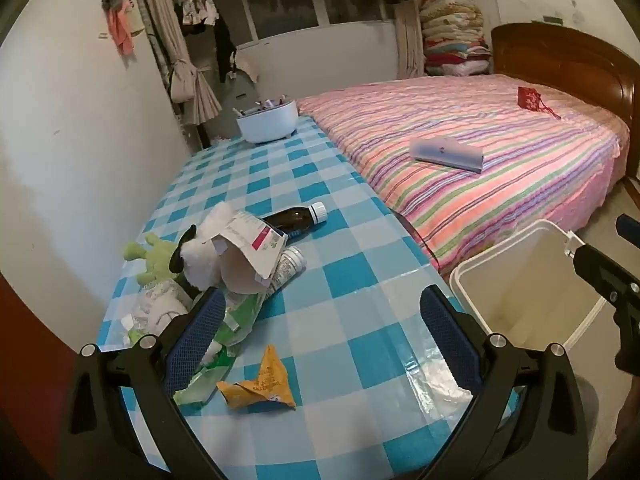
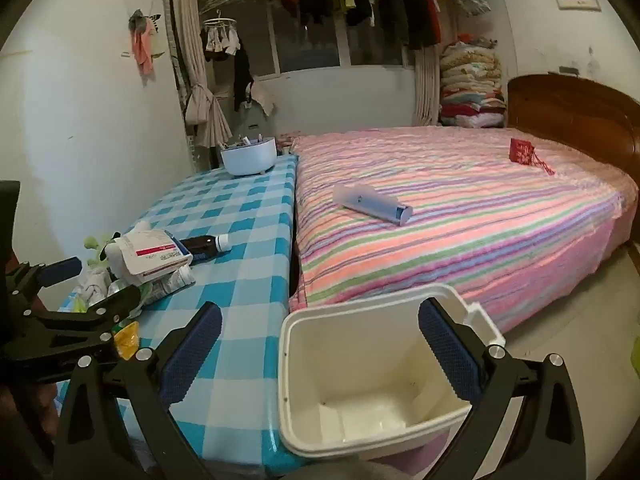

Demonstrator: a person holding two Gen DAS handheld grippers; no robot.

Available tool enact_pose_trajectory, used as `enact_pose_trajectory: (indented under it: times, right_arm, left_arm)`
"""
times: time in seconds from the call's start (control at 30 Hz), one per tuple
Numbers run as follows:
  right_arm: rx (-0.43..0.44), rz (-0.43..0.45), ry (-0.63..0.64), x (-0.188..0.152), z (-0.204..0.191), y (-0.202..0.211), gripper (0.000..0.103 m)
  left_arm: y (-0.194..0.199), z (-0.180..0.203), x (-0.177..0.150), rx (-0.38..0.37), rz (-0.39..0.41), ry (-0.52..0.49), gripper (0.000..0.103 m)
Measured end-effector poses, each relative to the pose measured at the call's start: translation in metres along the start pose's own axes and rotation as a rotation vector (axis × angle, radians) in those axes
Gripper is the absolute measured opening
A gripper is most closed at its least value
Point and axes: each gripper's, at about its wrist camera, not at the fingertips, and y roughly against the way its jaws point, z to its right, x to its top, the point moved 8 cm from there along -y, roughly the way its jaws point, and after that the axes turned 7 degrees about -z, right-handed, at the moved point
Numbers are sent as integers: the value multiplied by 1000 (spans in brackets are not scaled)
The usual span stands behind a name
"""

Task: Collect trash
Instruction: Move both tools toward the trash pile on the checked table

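Checked tablecloth (image 1: 320, 184) beside striped bed (image 1: 480, 136)

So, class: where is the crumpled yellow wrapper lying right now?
In the left wrist view, the yellow wrapper lies on the checked table near its front edge, just right of the green packet, beneath the open left tool.

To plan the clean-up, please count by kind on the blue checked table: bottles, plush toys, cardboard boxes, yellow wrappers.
Bottles: 2 (dark brown bottle, white labelled bottle)
Plush toys: 2 (white plush, green plush)
Torn white cardboard box: 1
Crumpled yellow wrapper: 1
Total: 6
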Motion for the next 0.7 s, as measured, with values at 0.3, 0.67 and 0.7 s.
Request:
enact_pose_trajectory:
  times: [0.3, 0.67, 0.7]
  right_arm:
    - [-86, -16, -63, -5, 3, 10, 96]
    - [-187, -30, -157, -11, -28, 39, 96]
    - [-195, -28, -155, -12, -30, 41, 96]
  left_arm:
    - [-3, -6, 2, -64, 14, -35, 97]
    - [-11, -26, -7, -177, 15, -93, 97]
    - [-12, -26, -8, -188, 12, -93, 97]
